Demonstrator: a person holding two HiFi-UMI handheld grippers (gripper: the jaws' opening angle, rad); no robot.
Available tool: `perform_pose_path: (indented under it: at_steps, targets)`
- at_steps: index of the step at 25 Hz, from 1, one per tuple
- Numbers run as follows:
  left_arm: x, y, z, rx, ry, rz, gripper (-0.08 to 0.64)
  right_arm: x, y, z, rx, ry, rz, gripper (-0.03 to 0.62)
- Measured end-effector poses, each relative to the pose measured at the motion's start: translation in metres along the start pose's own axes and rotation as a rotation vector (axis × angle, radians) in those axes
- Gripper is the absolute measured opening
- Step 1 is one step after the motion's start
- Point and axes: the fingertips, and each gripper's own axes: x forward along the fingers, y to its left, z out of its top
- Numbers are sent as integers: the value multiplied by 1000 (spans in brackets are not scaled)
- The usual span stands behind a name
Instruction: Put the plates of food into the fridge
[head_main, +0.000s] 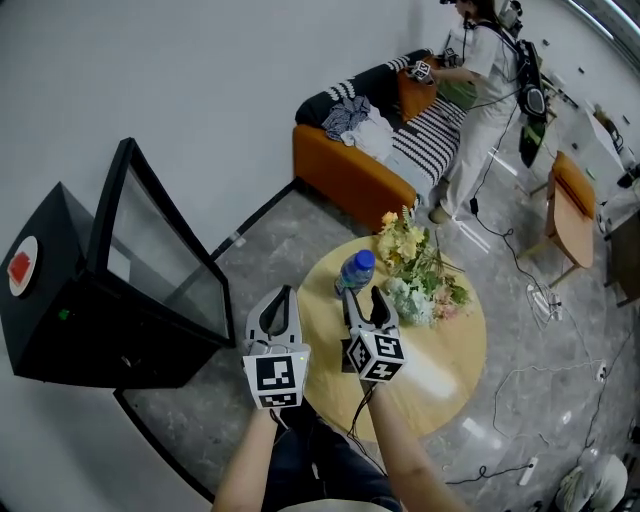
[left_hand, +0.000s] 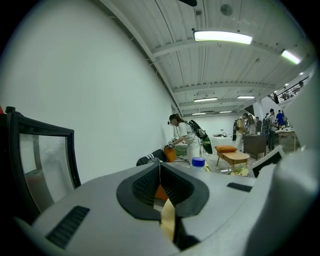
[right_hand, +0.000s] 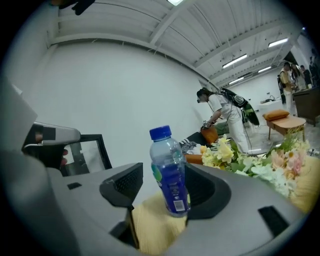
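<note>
Your right gripper (head_main: 363, 298) stands open around the bottle (head_main: 355, 270) on the table (head_main: 445, 375), so centre the bottle before squeezing. Your left gripper (head_main: 281, 300) is closed and empty. No plates show on the table. The fridge (head_main: 90, 320) stands open beside the table.

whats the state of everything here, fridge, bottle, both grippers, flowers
fridge door: open
bottle: upright, capped, not clamped
left gripper: shut, empty
right gripper: open, jaws either side of the bottle
flowers: lying on the table
</note>
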Motion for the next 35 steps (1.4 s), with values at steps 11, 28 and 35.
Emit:
perform_pose_path:
  at_steps: [11,28,35]
  targets:
    - [2,35,-20,-18,37,28,9,47,-11,-30,-11,107,-24,360]
    - [14,47,-31,-32,57,22,8,61,-21,-42,-36,141,-46,354]
    - [13,43,-36,-33,67,21,8,56,-21,-43,-59,146,-57,347]
